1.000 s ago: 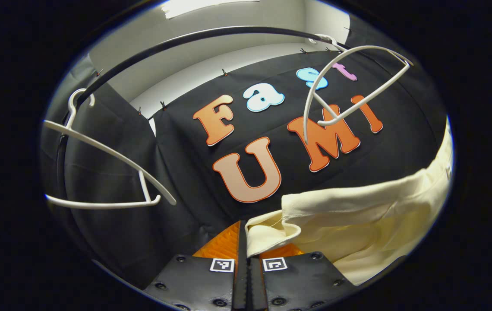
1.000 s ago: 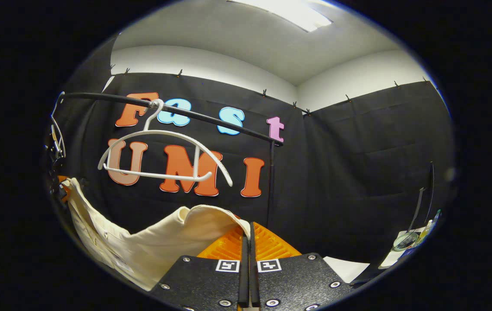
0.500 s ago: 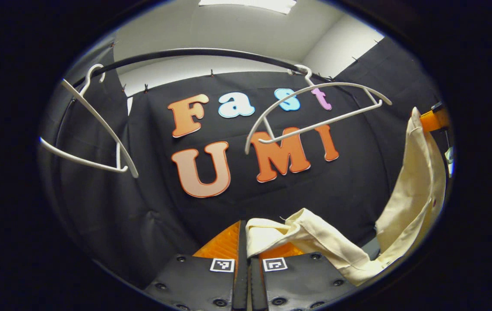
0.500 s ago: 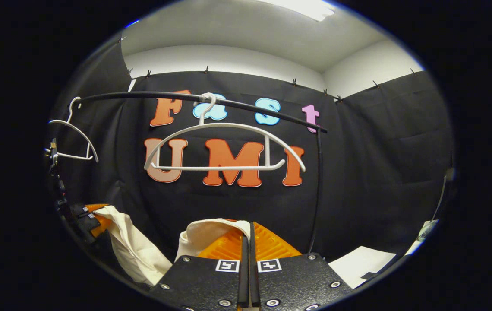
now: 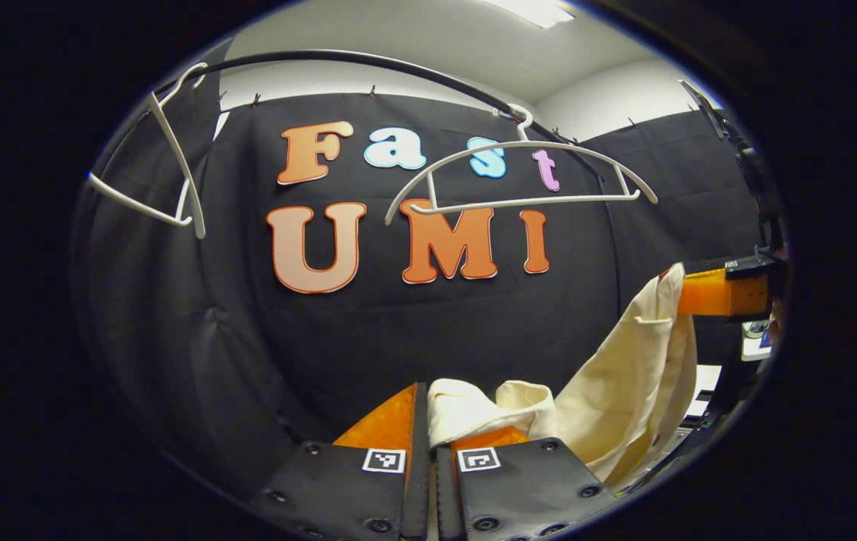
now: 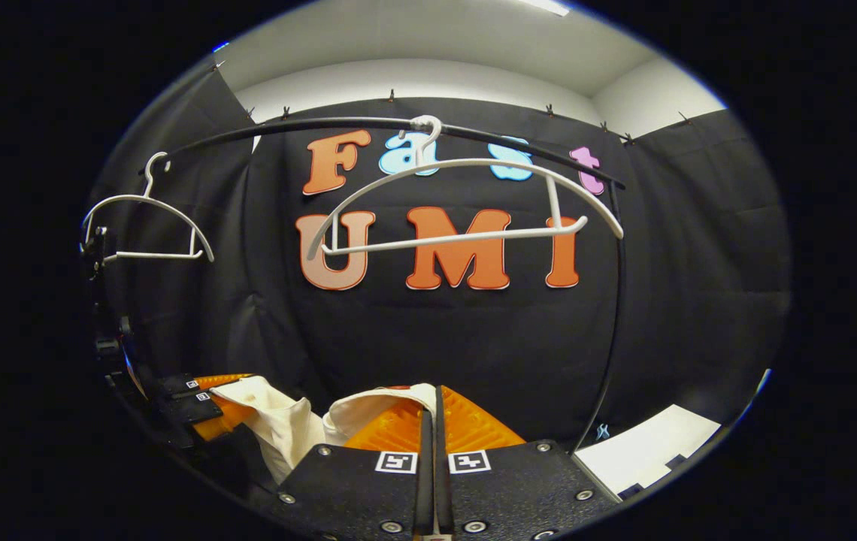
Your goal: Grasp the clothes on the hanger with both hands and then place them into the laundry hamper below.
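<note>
Left gripper view: left gripper (image 5: pixel 428 421) fingers pinched tight on a fold of the cream garment (image 5: pixel 624 406). The cloth runs up and right to the right gripper (image 5: pixel 722 293). Two bare white hangers (image 5: pixel 519 176) on the black rail (image 5: pixel 368 60).

Right gripper view: right gripper (image 6: pixel 432 424) fingers clamped on the garment's other edge (image 6: pixel 368 409); cloth sags left to the left gripper (image 6: pixel 195 409).

Judgement: garment is off the hanger and held at both ends; carrying step. Hamper not sighted. Next calls for lowering both hands together over it, then releasing
</note>
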Action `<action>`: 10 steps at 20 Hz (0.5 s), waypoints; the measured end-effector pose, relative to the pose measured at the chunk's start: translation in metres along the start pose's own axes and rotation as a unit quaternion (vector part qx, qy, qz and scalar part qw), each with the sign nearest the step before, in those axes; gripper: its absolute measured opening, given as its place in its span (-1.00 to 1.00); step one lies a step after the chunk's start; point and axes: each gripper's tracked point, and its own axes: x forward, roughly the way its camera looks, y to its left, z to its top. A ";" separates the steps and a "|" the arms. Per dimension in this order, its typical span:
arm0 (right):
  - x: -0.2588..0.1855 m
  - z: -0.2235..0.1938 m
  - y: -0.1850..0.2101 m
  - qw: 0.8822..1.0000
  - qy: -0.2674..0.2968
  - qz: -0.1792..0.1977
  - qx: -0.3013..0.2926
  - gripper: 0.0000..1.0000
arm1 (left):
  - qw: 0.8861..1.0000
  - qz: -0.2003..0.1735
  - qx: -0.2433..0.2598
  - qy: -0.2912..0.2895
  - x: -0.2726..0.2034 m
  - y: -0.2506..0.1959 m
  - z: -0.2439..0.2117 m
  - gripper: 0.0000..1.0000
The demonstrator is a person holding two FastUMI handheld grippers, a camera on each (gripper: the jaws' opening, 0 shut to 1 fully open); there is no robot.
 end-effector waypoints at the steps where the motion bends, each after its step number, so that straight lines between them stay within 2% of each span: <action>1: 0.000 -0.007 0.005 1.000 0.009 0.007 0.004 -0.97 | 1.000 -0.004 -0.005 0.007 -0.001 -0.001 -0.003 -0.77; 5: -0.015 -0.044 0.018 0.999 0.043 0.012 0.023 -0.97 | 0.998 -0.019 -0.045 0.042 -0.008 -0.010 -0.024 -0.68; 10: -0.012 -0.094 0.026 0.995 0.095 0.005 0.039 -0.97 | 0.991 -0.023 -0.077 0.107 -0.015 -0.014 -0.064 -0.64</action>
